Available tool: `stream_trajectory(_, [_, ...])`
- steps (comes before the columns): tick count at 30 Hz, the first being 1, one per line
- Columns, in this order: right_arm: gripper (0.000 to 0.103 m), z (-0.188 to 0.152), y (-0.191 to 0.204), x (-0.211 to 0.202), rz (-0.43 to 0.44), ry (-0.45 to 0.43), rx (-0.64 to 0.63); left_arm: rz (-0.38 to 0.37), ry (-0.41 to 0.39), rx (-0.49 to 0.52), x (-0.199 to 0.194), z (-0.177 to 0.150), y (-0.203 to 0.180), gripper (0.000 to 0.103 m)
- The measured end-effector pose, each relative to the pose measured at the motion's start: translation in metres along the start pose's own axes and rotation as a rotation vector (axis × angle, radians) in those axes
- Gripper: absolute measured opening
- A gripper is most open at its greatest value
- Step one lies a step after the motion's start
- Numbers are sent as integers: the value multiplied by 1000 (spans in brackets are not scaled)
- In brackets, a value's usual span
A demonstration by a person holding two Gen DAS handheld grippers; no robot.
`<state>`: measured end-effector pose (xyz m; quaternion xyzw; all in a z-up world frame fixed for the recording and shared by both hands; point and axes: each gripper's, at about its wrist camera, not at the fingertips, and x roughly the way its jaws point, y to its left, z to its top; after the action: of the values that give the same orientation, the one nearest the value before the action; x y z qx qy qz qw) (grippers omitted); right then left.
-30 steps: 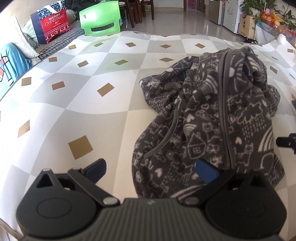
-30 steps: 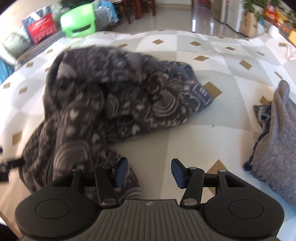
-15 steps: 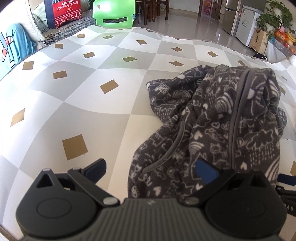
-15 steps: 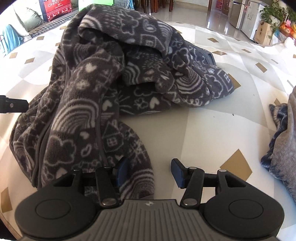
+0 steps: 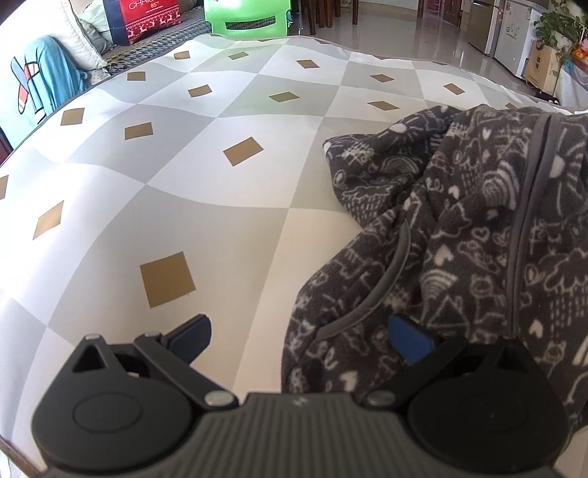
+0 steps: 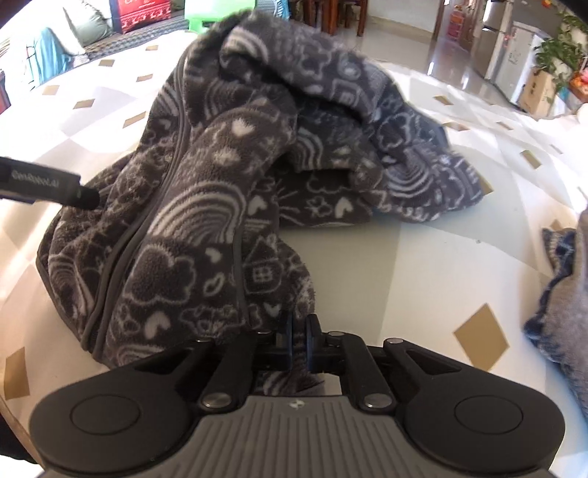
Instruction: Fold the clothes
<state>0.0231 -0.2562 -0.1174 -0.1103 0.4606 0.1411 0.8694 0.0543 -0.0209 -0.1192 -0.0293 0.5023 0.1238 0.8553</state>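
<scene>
Both grippers had dropped closer to the fleece [image 5: 459,235] since the earlier frames, and the right gripper's jaws had just been closing, with fleece hem between them.

From the left wrist, the left gripper [image 5: 299,340] was spread wide. Its left finger stood over the bare checked mat [image 5: 205,206]; its right finger [image 5: 408,340] sat over the fleece's near edge, beside a grey-trimmed pocket. Whether that pad touched the cloth could not be told. The fleece lay crumpled on the right part of the mat, dark grey with white doodles, its grey zip running up toward the far side. A green chair [image 5: 246,16] and a red bag [image 5: 147,16] stood beyond the mat's far edge.

From the right wrist, the right gripper [image 6: 298,340] was pressed together, pinching a fold of the fleece [image 6: 228,176] at its near hem. The garment rose in a heap just ahead, left of centre, one part trailing right across the mat [image 6: 422,275]. The left gripper's finger [image 6: 47,184] reached in from the left, its tip at the fleece's edge. Another grey garment [image 6: 566,294] lay at the right border, apart from the fleece
</scene>
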Motion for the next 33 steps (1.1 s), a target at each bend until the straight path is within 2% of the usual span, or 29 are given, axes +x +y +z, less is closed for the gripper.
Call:
stream_trajectory(4, [6,0,-8,-24,-49,-43,61,23,9,1,3,-1,3,103])
stream_trajectory(10, [5,-13,-8,-62,-158,-66,167,9,10,2,0,-2,3,103])
stream_trajectory(12, [2,-21,-6,-73,-199,-45,187,34,-2,23,-1,-2,1,103])
stream_trajectory(14, [1,-32,-8,-77,-241,15,234,55,-6,36,-2,-3,0,103])
stream_trajectory(16, [1,-47,-12,-76,-246,98,288,55,1,33,-1,-2,0,103])
stream_trajectory(18, [2,-60,-21,-81,-217,110,366,32,-3,15,-2,-2,1,103])
stream_trajectory(21, [2,-59,-18,-89,-207,54,339,11,-17,7,-5,0,-1,103])
stream_trajectory(23, [5,-60,-17,-94,-212,21,335,0,-30,23,-6,1,-6,103])
stream_trajectory(24, [11,-59,-17,-94,-201,20,351,-7,-36,33,-7,1,-10,103])
stream_trajectory(27, [20,-58,-26,-86,-169,14,405,3,-49,66,-8,1,-20,103])
stream_trajectory(28, [27,-58,-28,-83,-166,11,418,12,-54,67,-8,2,-21,103])
stream_trajectory(33, [37,-56,-31,-68,-141,4,446,7,-52,-32,-2,11,-4,103])
